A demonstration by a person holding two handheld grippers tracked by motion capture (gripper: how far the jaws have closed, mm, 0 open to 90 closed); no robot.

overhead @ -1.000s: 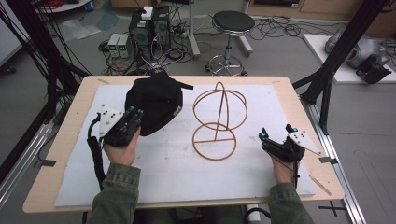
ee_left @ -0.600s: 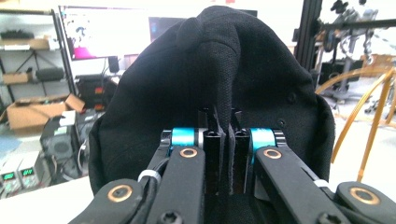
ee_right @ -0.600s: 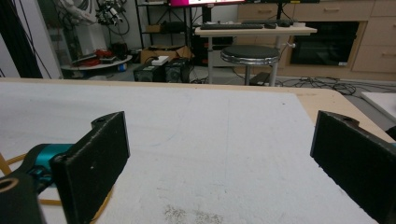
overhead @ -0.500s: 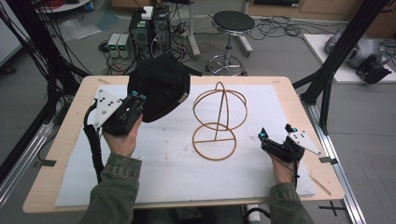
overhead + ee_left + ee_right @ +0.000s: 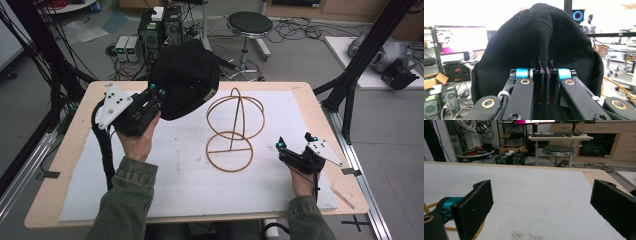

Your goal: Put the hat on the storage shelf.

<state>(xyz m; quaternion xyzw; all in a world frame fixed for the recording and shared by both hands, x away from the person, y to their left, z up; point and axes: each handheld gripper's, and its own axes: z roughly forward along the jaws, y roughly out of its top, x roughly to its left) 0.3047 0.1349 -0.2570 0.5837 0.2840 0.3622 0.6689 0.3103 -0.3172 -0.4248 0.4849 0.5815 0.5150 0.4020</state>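
Bench (image 5: 70, 165) carries a white mat (image 5: 165, 185) over most of its top. Black cap (image 5: 187, 80) is held raised above the mat's far left area, clear of the surface. Wire hat stand (image 5: 234, 131) sits upright near the mat's centre, just right of the cap. Left tool (image 5: 156, 95) is clenched on a fold of the cap's fabric. Right tool (image 5: 292, 150) rests low at the mat's right side, jaws spread wide, grasping nothing.

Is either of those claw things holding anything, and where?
The left gripper pinches a fold of the black cap, lifted off the table. The right gripper holds nothing.
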